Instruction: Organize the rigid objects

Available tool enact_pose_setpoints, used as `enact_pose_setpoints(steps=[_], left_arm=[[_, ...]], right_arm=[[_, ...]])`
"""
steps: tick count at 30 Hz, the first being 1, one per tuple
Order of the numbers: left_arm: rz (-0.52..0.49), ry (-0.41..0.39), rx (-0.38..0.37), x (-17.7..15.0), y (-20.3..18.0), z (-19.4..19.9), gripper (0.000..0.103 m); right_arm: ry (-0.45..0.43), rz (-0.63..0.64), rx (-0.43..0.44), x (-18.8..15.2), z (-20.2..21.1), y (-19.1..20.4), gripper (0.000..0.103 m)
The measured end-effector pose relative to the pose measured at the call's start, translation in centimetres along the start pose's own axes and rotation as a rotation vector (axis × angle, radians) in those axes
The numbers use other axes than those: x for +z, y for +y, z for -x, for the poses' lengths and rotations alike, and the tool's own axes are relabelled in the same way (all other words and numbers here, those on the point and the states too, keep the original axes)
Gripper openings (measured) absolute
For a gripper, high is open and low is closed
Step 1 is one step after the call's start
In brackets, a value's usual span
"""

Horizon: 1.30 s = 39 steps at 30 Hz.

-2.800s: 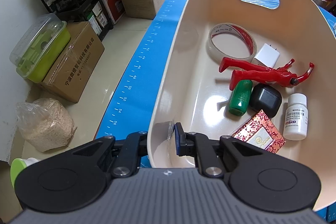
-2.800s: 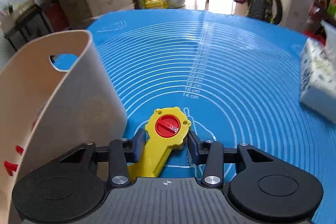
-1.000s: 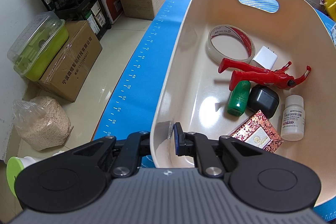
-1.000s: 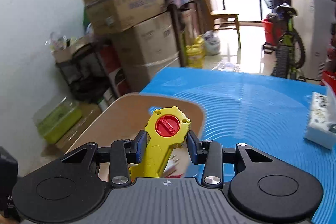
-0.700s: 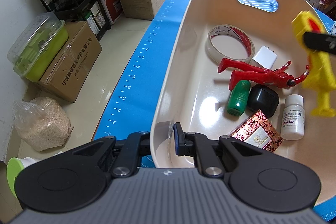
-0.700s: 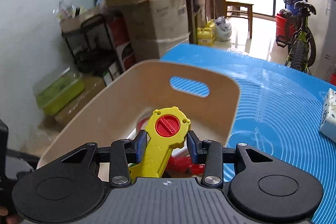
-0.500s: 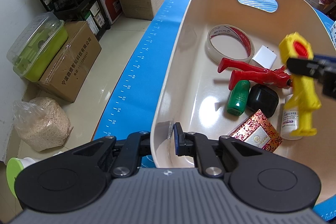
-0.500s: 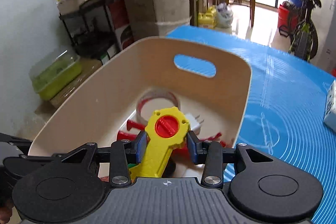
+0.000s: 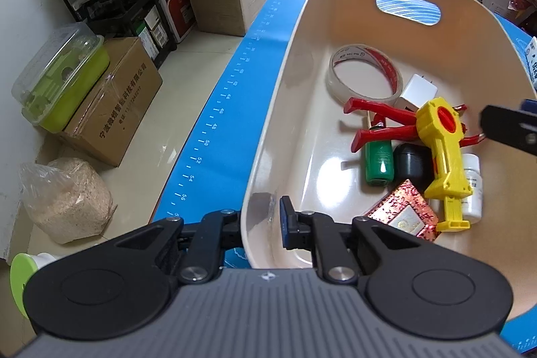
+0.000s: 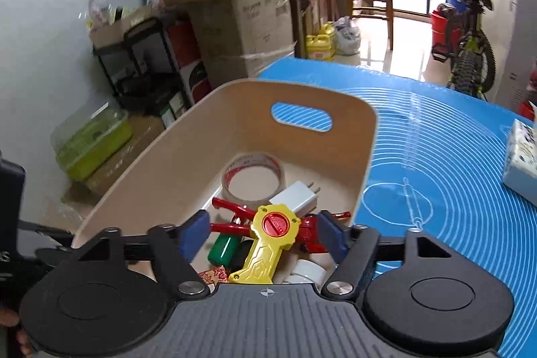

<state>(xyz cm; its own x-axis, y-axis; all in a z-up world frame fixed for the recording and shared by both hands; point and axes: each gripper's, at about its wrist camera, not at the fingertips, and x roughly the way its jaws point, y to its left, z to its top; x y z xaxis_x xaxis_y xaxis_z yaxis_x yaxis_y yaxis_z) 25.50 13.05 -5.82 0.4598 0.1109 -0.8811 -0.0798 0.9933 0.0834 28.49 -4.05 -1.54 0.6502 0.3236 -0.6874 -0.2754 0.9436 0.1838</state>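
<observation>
My right fingers (image 10: 263, 235) have just spread off the stiff, light-looking yellow toy key (image 10: 265, 245), apparently resting atop the bin's (image 9: 295, 62) clutter (best regripped by its round head), while my left fingers (image 9: 260, 218) pinch the rim.

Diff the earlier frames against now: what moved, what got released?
The right gripper carried the yellow tool from the blue mat over the beige bin; its jaws have just been opening, and the tool now lies loose on the items inside. The left gripper stays clamped on the bin's rim; the other contents are unmoved.
</observation>
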Motion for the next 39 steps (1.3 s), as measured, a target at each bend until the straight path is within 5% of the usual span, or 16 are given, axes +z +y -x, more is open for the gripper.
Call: enact_pose_setpoints(steps=[1, 3, 5, 23, 39], left_arm=[[0.0, -0.005, 0.0, 0.0, 0.1, 0.2, 0.023], [0.006, -0.031, -0.011, -0.1, 0.0, 1.0, 0.065], [0.017, -0.081, -0.01, -0.2, -0.2, 2.2, 0.078], [-0.035, -0.239, -0.04, -1.9, -3.8, 12.9, 0.078], [-0.062, -0.305, -0.037, -7.9, -6.4, 20.6, 0.078]], right_arm=[[-0.007, -0.009, -0.005, 0.0, 0.4, -0.1, 0.083], [-0.019, -0.027, -0.013, -0.2, 1.3, -0.4, 0.091], [-0.022, -0.052, -0.013, -0.5, 2.1, -0.7, 0.095], [-0.113, -0.054, -0.14, -3.7, 13.5, -1.4, 0.101], [-0.159, -0.063, -0.172, -8.3, 23.5, -1.3, 0.101]])
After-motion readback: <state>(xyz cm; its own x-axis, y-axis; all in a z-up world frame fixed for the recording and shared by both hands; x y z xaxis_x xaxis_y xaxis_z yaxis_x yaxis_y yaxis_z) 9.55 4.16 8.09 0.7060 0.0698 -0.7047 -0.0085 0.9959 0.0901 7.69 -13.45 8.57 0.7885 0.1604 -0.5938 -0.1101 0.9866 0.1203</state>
